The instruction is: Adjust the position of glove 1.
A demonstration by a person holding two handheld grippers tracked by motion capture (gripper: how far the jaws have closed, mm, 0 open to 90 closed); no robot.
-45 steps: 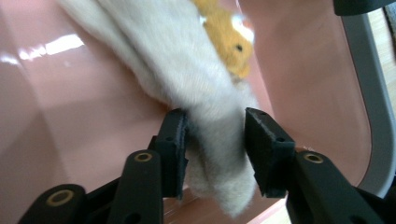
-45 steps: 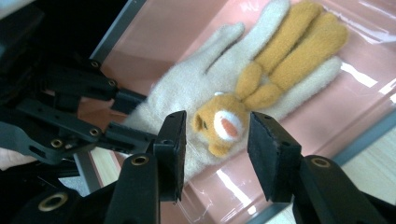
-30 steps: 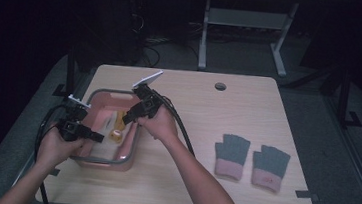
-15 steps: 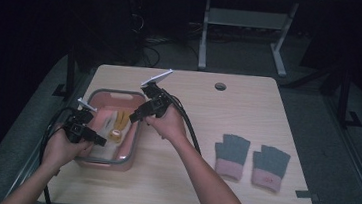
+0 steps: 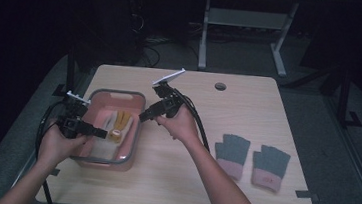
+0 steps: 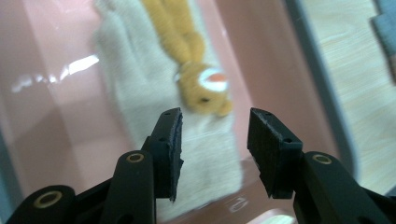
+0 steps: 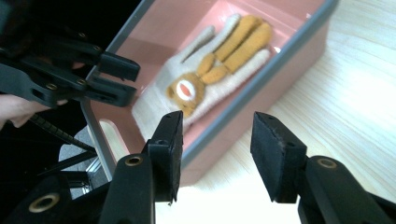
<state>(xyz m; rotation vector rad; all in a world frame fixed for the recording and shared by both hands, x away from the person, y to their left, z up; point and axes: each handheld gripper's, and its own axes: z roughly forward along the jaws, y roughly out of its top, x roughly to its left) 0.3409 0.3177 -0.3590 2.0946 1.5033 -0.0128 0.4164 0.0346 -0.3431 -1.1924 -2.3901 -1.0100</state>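
A pink bin with a grey rim (image 5: 135, 128) stands at the table's left. Inside it a cream glove (image 6: 140, 88) lies flat with an orange glove (image 6: 187, 42) on top. My left gripper (image 5: 99, 133) hovers over the bin's near end. Its jaws have just been opening and stand open (image 6: 215, 135) above the cream glove, nothing between them. My right gripper (image 5: 145, 117) hangs at the bin's right rim, pointing down into it. Its jaws have also just widened and stand open (image 7: 217, 140), with nothing between them. Past them lie the gloves (image 7: 210, 70) and the left gripper (image 7: 116, 77).
Two grey gloves with pink cuffs (image 5: 230, 154) (image 5: 269, 166) lie side by side on the right of the wooden table (image 5: 171, 181). A cable hole (image 5: 220, 86) sits near the far edge. Black cables trail from both grippers.
The left gripper's jaws, shut a second ago inside the bin, have opened. The right gripper has drawn back to the right, from over the bin to its right rim.
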